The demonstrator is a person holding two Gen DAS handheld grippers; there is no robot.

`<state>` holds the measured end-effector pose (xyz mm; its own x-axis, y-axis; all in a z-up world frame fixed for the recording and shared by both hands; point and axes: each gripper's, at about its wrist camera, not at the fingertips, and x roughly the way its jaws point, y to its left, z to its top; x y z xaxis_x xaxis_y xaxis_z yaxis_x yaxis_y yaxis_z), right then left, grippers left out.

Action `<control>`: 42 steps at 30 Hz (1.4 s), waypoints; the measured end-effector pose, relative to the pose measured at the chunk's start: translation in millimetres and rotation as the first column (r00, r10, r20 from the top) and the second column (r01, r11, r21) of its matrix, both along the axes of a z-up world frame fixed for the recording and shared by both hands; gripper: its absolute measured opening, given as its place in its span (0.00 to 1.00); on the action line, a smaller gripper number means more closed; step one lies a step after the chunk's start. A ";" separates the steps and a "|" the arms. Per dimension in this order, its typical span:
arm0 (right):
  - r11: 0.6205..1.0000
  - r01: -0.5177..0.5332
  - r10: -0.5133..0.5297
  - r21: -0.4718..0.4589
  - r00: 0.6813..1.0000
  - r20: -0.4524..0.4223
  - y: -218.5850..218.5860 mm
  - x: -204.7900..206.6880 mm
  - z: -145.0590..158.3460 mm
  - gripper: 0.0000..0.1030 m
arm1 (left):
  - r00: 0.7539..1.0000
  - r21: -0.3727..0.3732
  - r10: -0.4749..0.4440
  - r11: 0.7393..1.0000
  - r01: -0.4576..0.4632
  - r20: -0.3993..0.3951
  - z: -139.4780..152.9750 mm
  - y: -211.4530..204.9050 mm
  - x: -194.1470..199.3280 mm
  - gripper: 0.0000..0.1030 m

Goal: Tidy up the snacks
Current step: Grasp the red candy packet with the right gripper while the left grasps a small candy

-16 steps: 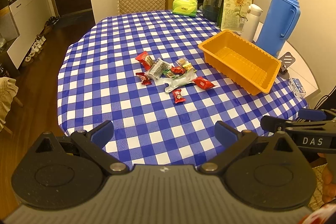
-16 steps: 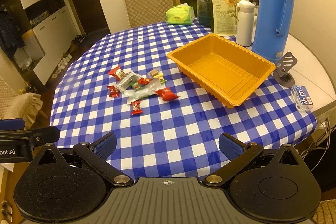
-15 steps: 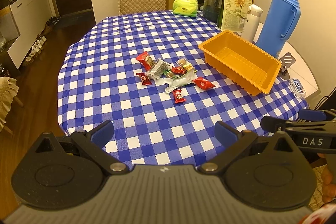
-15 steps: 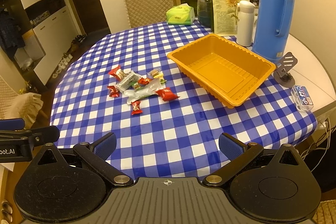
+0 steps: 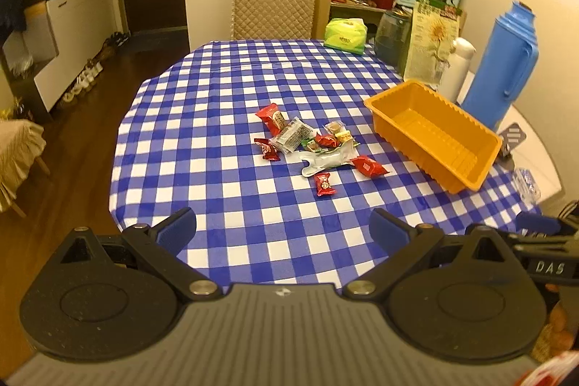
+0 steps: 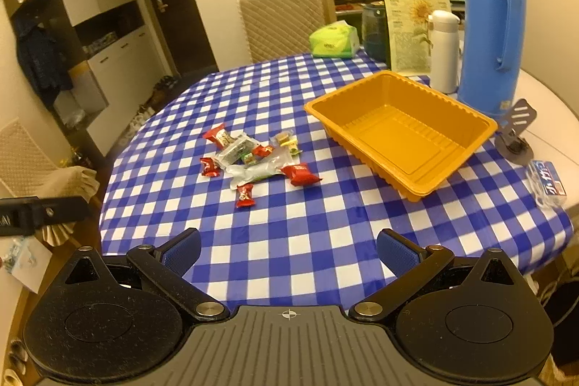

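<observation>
A loose pile of wrapped snacks (image 5: 311,143), mostly red wrappers with clear, green and yellow ones, lies mid-desk (image 5: 224,104) on blue-checked cloth, left of an empty orange tray (image 6: 401,129). Left tongs (image 5: 284,227) and right tongs (image 6: 287,246) both gape wide, holding nothing, over the near edge.

We see bare blue-and-white checked worktop (image 6: 289,241) between us and the heap of wrapped snacks (image 6: 253,161); the orange plastic tray (image 6: 398,129) and tall blue thermos (image 6: 492,24) block the right.
</observation>
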<state>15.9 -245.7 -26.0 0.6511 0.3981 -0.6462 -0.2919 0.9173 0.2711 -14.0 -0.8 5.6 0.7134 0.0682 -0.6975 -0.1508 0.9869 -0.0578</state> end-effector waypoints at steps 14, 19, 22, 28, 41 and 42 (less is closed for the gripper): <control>0.999 -0.042 0.042 0.017 0.998 0.050 -7.6 35.1 -41.2 0.85 | 1.000 -0.021 -0.003 1.000 0.004 0.014 -45.6 -6.3 35.4 0.94; 0.999 -0.038 0.037 0.010 0.997 0.066 2.2 59.5 -49.6 0.84 | 0.998 -0.012 -0.058 0.998 0.058 0.010 -63.9 -8.1 73.6 0.92; 0.999 -0.041 0.040 0.006 0.998 0.057 8.6 77.5 -55.7 0.80 | 0.995 -0.007 -0.097 0.995 0.097 0.004 -72.2 -5.7 97.1 0.88; 0.997 -0.076 0.076 -0.005 0.997 0.029 25.8 121.8 -76.5 0.69 | 0.992 0.007 -0.120 0.993 0.120 -0.029 -92.9 5.0 136.5 0.87; 0.982 -0.167 0.166 -0.087 0.986 -0.017 59.0 195.0 -115.9 0.51 | 0.994 -0.002 -0.072 0.997 0.072 -0.087 -123.9 36.1 181.1 0.86; 0.981 -0.173 0.171 -0.089 0.985 -0.023 60.1 198.1 -118.3 0.50 | 0.993 -0.002 -0.070 0.998 0.070 -0.091 -125.3 37.7 182.5 0.86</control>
